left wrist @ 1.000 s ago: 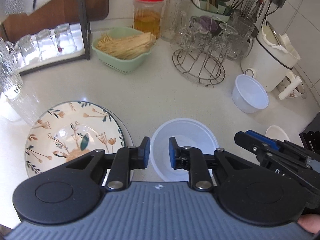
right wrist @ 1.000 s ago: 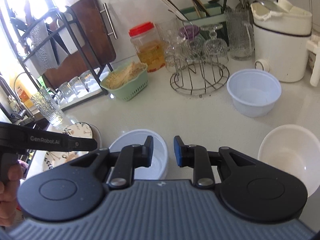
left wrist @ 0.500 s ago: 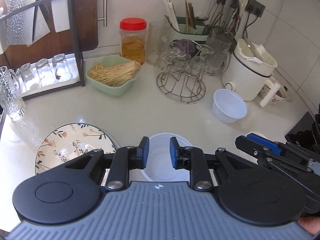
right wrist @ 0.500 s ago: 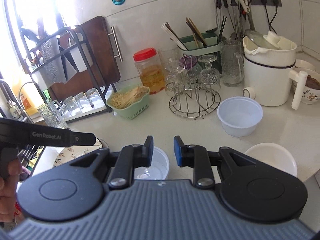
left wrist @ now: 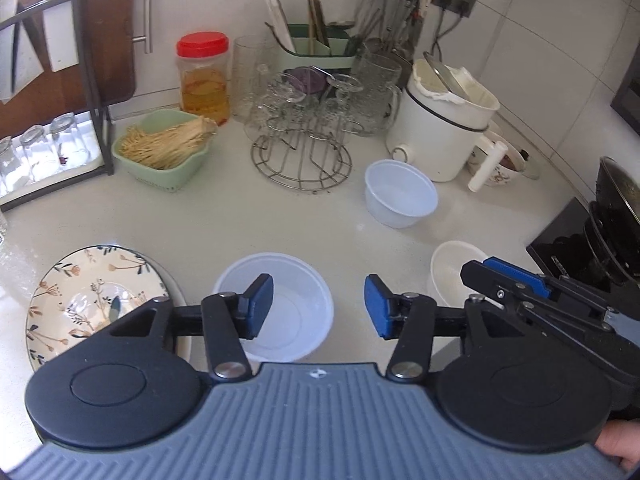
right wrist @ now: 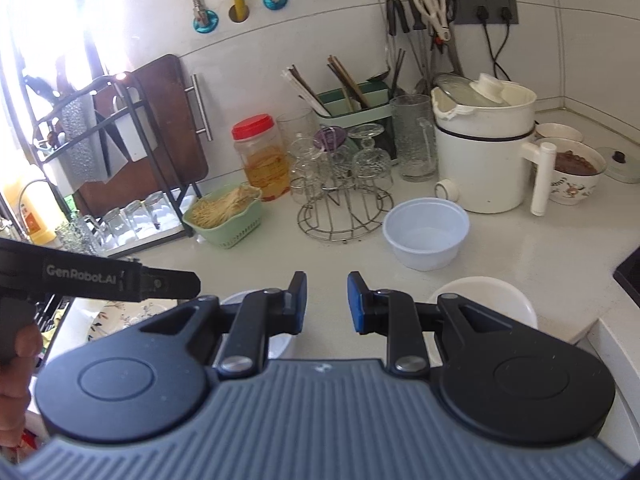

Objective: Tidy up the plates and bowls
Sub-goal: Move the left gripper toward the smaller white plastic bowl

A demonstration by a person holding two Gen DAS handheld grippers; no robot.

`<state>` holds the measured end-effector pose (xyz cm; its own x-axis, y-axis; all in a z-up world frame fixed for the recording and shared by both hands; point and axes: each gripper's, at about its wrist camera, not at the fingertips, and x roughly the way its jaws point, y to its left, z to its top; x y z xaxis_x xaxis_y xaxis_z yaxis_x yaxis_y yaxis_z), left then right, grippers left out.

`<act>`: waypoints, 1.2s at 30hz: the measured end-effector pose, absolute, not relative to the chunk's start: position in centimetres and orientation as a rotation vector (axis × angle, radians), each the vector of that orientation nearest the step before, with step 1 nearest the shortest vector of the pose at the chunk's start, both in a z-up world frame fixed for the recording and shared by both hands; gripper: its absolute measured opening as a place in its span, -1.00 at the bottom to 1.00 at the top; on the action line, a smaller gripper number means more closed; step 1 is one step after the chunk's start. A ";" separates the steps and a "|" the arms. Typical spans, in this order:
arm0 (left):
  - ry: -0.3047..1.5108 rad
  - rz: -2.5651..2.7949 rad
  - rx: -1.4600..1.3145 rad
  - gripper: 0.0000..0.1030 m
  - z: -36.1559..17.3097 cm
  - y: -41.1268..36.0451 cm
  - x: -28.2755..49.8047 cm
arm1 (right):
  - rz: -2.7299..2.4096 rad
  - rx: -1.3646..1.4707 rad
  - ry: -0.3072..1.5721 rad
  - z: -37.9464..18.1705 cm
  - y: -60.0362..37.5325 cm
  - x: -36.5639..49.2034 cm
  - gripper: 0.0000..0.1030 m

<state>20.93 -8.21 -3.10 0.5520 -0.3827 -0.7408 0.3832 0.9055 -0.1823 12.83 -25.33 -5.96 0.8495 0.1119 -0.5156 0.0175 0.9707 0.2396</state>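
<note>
Near plastic bowl [left wrist: 276, 304] sits on the bench [left wrist: 224, 216], just right of the flower plate [left wrist: 92, 300], w/ nothing in it. Flower plate lies flat on another plate, edge of that one peeking out on its right side. Second plastic bowl [left wrist: 400, 194] stands further back, right of the near plastic bowl, close to the white pot [left wrist: 440, 128] & the wire glass rack [left wrist: 302, 160]. White bowl [left wrist: 448, 272] sits right of the near plastic bowl, partly behind the right hand-held gripper [left wrist: 516, 280]. Left hand-held gripper [left wrist: 318, 306] hangs above the near plastic bowl, jaws just been opening, now about half way apart, nothing between the pads, nothing held. Right hand-held gripper [right wrist: 327, 302] shows a narrow gap b/w its blue pads, also w/ nothing in it. Plastic bowls look thin & see-through, so prob. very light, a bit bendy, easy to squash or flip if pinched hard. Best to pinch the rim wall, one pad inside & one outside, then lift straight up. Could nest one in the other, being the same kind. White bowl looks thicker, maybe heavier & could break; same rim hold, firmer squeeze, smooth sides may slip. Flower plate looks like real china: heavy, stiff, slick, breakable. Lies flat, so hard to get a pad under; prob. needs a grab at the raised edge. Glasses on the wire glass rack stand close to the second plastic bowl, so care needed there.
</note>
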 end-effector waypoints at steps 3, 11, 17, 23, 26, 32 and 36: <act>0.878 -0.497 0.006 0.30 -3.3 -9.1 20.9 | 0.019 0.254 0.558 -6.4 -26.1 12.5 -0.49; 0.870 -0.538 0.018 0.39 -3.6 -11.5 22.8 | -0.039 0.280 0.583 -7.6 -27.8 13.5 -0.49; 0.873 -0.562 0.020 0.39 -3.3 -13.0 25.0 | -0.070 0.294 0.570 -7.5 -29.2 15.1 -0.49; 0.876 -0.572 0.045 0.39 -3.9 -14.2 27.3 | -0.086 0.299 0.559 -7.9 -30.0 16.3 -0.49; 0.871 -0.571 0.030 0.39 -3.5 -14.4 28.4 | -0.088 0.304 0.565 -8.3 -30.3 17.2 -0.49; 0.866 -0.571 0.016 0.39 -3.0 -14.4 31.2 | -0.082 0.287 0.546 -7.5 -30.9 19.6 -0.49; 0.872 -0.573 0.029 0.39 -3.6 -15.0 33.0 | -0.096 0.301 0.546 -8.0 -31.6 20.8 -0.49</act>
<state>32.99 -15.01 -3.61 0.5035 -0.4628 -0.7296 0.4860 0.8499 -0.2038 20.76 -31.60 -7.97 0.8515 -0.0103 -0.5243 0.1691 0.9518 0.2559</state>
